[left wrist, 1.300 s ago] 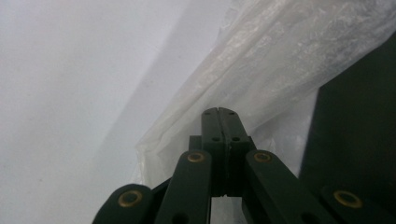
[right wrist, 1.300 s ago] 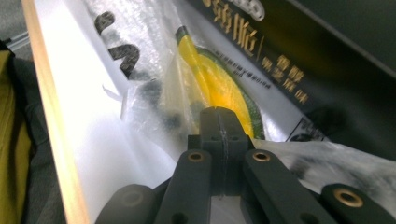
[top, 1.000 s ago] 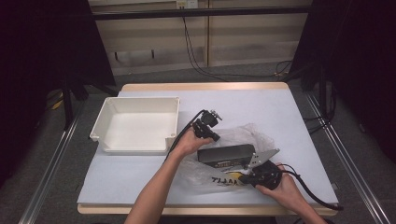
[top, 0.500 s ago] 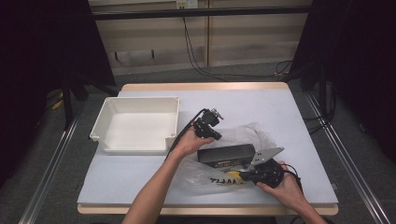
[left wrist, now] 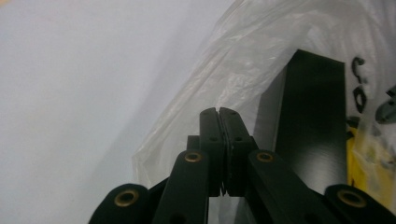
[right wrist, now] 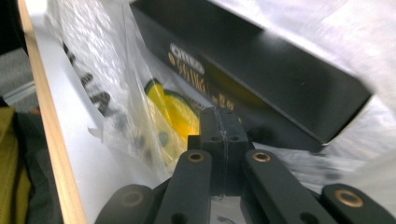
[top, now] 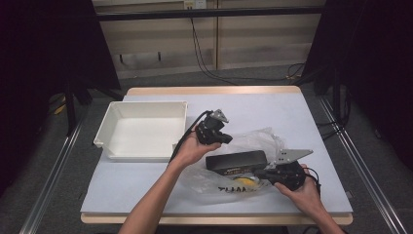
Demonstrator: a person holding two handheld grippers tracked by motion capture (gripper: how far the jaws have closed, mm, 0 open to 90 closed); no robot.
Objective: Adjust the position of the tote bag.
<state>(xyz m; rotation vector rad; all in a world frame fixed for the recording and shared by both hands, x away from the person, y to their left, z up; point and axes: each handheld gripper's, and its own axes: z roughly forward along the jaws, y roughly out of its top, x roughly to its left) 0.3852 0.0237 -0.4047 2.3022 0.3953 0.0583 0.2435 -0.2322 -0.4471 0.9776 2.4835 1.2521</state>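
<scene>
Both jaw pairs pinched on the plastic bag, black box half out of it

Your left gripper (left wrist: 219, 116) and right gripper (right wrist: 219, 116) are each clamped together on film of the clear plastic bag (top: 221, 178). The black box (top: 236, 160) lies between them, its long axis running across from jaws to jaws. If you pull unevenly, the film could tear or slip free, dragging the box along.

A table (top: 146, 195) with a pale grey-white top and a light wooden edge fills the middle of the high view. A white empty rectangular tray (top: 142, 130) lies on it left of centre. A crumpled clear plastic bag (top: 229, 180) with black lettering lies at lower right of centre, a flat black box (top: 236, 160) inside it.
</scene>
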